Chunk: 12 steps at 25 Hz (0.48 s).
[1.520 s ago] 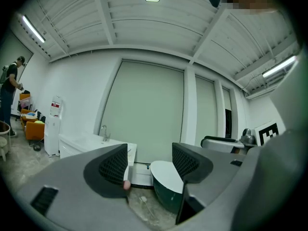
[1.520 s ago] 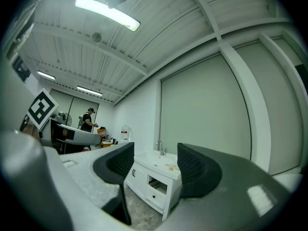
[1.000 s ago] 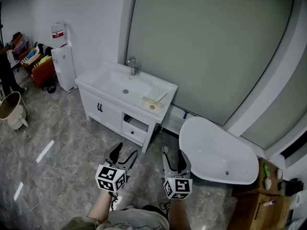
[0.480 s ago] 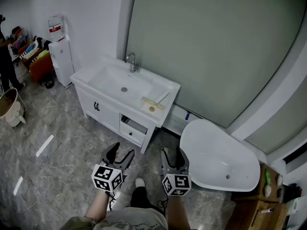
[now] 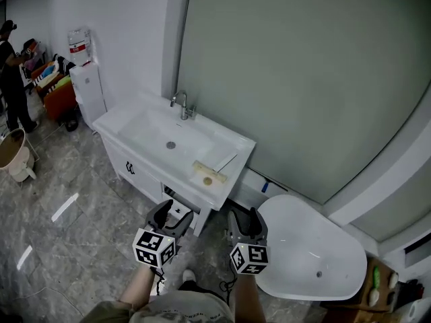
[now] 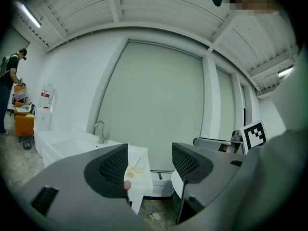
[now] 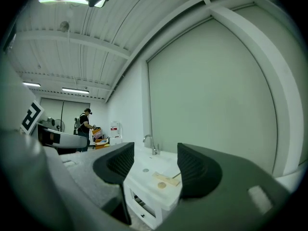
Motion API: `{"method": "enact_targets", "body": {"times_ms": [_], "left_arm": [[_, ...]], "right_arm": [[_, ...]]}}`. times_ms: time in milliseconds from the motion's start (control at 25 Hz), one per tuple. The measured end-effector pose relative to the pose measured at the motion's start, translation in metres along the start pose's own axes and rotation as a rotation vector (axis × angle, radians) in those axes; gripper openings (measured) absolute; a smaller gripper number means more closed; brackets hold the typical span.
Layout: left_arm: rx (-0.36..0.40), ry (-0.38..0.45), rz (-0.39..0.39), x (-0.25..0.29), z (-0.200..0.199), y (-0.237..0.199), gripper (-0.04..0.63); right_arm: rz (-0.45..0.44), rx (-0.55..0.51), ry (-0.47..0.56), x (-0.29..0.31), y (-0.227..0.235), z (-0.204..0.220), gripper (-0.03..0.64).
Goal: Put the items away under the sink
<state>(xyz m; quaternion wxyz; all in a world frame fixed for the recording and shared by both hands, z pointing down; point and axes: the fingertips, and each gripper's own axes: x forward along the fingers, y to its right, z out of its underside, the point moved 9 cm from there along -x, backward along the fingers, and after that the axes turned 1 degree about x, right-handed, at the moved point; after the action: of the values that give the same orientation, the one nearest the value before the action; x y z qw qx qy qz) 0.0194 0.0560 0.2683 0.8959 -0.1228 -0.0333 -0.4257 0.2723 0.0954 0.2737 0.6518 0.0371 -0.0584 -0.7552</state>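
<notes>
- The person stands facing the white sink cabinet (image 5: 145, 175) with both grippers held out level, just short of the cabinet's right-hand corner. I judge this to be the approach step, with nothing picked up yet.
- The left gripper (image 5: 171, 213) has its fingers apart with nothing between them. The right gripper (image 5: 245, 221) is the same, fingers apart and empty.
- The items to stow lie on the counter (image 5: 237, 142) at the right end of the sink. There is a pale flat strip with a small round piece (image 5: 207, 175), and a thin white sheet (image 5: 223, 161) just beside it, towards the wall.
- Below that end of the sink, a drawer (image 7: 138, 203) looks partly pulled out.
- The next move, by my reckoning, calls for bringing one gripper over the counter's right end and closing its fingers on the pale strip. The space under the sink must be open to take it.
</notes>
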Motion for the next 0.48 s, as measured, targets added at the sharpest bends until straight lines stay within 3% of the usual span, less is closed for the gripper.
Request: {"method": "enact_targets", "body": {"times_ms": [240, 480], "left_arm": [[-0.006, -0.002, -0.039, 0.071, -0.014, -0.014, 0.282], [-0.021, -0.042, -0.074, 0.109, -0.011, -0.027, 0.282]], "right_arm": [[-0.034, 0.007, -0.011, 0.072, 0.047, -0.005, 0.270], [-0.047, 0.032, -0.043, 0.115, 0.077, 0.004, 0.270]]}}
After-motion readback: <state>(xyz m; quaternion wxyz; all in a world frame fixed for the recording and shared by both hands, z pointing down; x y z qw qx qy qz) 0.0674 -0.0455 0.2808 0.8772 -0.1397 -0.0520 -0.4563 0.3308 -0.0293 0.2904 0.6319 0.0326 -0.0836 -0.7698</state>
